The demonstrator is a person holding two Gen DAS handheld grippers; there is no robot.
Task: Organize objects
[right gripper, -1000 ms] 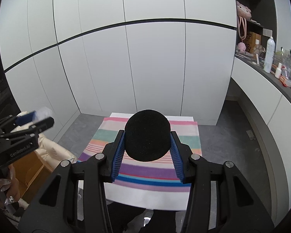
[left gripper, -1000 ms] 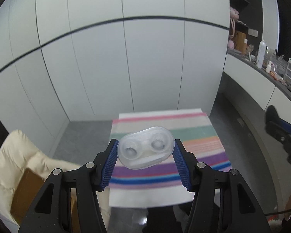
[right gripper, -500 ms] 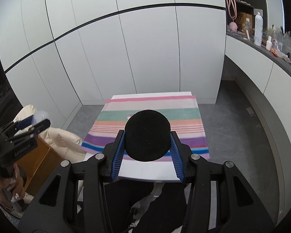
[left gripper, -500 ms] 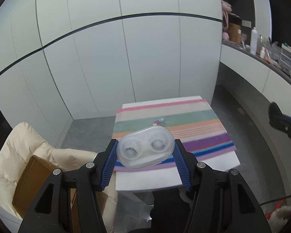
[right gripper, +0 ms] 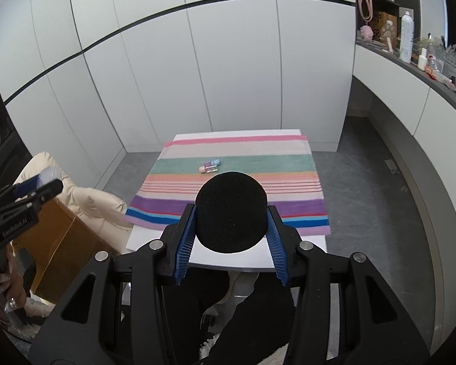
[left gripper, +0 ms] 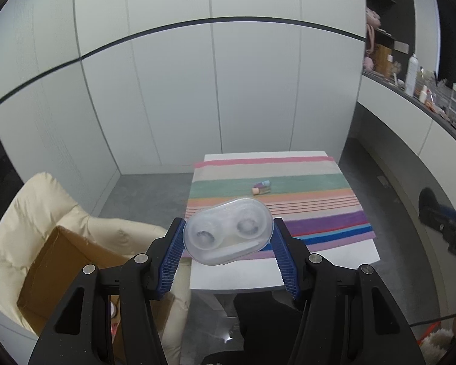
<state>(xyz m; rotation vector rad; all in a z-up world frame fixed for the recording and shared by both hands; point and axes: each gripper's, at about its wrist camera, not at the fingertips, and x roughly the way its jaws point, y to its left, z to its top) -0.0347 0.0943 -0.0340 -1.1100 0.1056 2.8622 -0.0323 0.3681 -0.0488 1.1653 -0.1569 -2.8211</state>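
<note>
Left gripper (left gripper: 228, 237) clamped on clear lens case (left gripper: 228, 231), lower centre: light, stiff, slippery; best held at its ends. Right gripper (right gripper: 231, 216) squeezing black sponge (right gripper: 231, 211), centre: soft, light, held across its middle.

my left gripper (left gripper: 228, 240) angles downward, blue pads clamped on a clear contact lens case (left gripper: 228, 231). my right gripper (right gripper: 231, 216) angles downward too, pads pressing a black round sponge (right gripper: 231, 211).
</note>
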